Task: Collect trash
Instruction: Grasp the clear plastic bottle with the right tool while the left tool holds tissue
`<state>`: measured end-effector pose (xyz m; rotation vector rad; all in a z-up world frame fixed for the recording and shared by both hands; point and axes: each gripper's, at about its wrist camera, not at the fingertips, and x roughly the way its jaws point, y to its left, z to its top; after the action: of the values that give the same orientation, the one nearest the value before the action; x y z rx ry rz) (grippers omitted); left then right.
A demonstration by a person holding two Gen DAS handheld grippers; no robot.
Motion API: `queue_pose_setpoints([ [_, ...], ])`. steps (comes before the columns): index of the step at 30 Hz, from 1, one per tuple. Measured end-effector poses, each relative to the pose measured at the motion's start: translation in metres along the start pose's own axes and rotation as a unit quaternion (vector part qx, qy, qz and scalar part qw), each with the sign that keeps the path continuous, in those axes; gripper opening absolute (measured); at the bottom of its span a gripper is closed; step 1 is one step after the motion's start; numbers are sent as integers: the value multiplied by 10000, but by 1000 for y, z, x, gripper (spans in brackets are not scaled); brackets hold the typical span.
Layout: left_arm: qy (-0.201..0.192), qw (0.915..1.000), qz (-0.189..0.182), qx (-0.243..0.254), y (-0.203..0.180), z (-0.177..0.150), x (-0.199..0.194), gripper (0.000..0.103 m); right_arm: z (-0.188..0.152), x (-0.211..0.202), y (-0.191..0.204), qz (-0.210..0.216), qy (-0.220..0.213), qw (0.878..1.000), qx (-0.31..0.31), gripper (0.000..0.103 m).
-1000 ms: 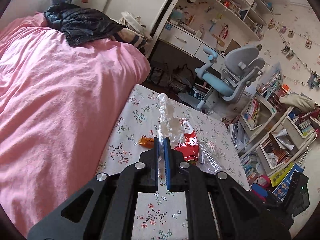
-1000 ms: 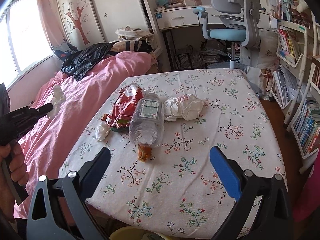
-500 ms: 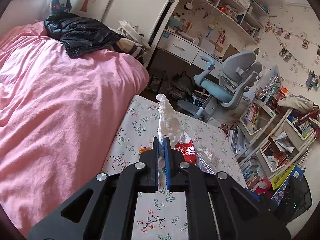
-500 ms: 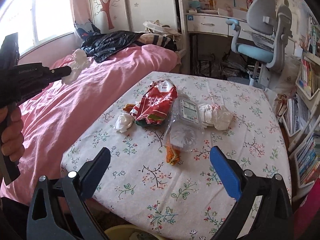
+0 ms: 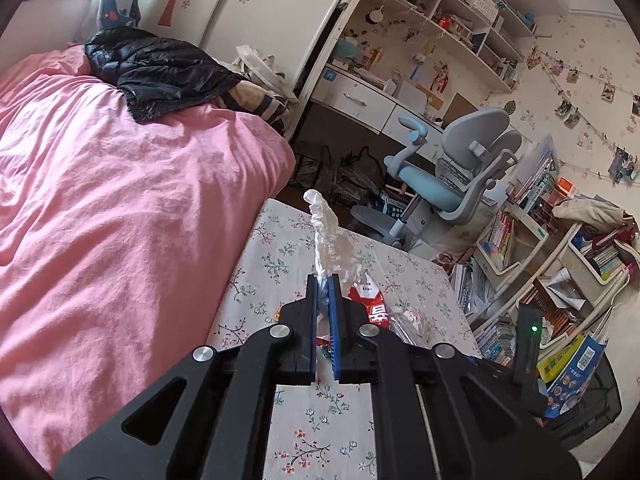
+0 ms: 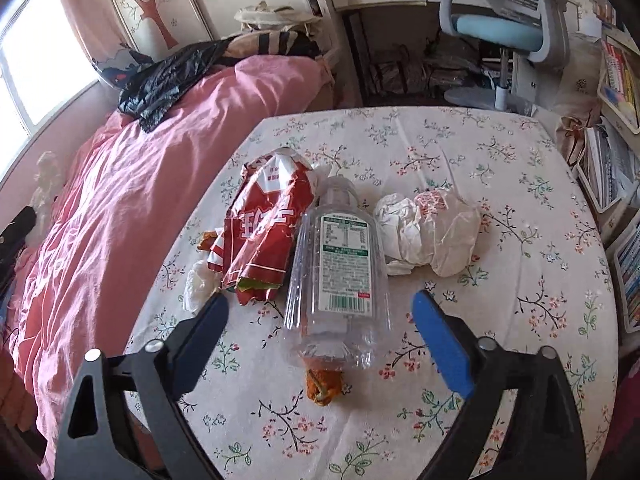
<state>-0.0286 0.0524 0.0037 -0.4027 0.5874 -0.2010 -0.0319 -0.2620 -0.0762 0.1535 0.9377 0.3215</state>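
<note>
Floral cloth covers the table at lower centre of the left wrist view, a pink bed filling the left; the left tongs are clenched on a soft, weightless crumpled tissue.

Right wrist view: the right tongs, spread and just narrowing, straddle 1 clear plastic bottle at centre without touching. Light, slick, crushable, I'd judge; grip its labelled middle.

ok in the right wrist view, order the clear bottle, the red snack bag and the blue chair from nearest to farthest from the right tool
1. Clear bottle: lying on the table straight ahead of the open right tool.
2. Red snack bag: left of the bottle, slightly farther back.
3. Blue chair: beyond the table's far edge, upper right.
</note>
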Motion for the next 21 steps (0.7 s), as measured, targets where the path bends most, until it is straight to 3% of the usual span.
queue_pose_setpoints([
  [4,12,10000,21,39,-2,1,1,6,12,34,0,-18,679,9977,-34,59],
  [7,10,10000,35,69,-3,3,3,6,11,44,-2,-23,814,9967,-24,55],
  [15,2,9999,17,120,-6,4,3,6,3,-7,-24,255,-40,9981,552,54],
  [21,-13,9999,16,101,-7,5,1,6,-18,-55,-53,878,-673,9838,1408,54],
])
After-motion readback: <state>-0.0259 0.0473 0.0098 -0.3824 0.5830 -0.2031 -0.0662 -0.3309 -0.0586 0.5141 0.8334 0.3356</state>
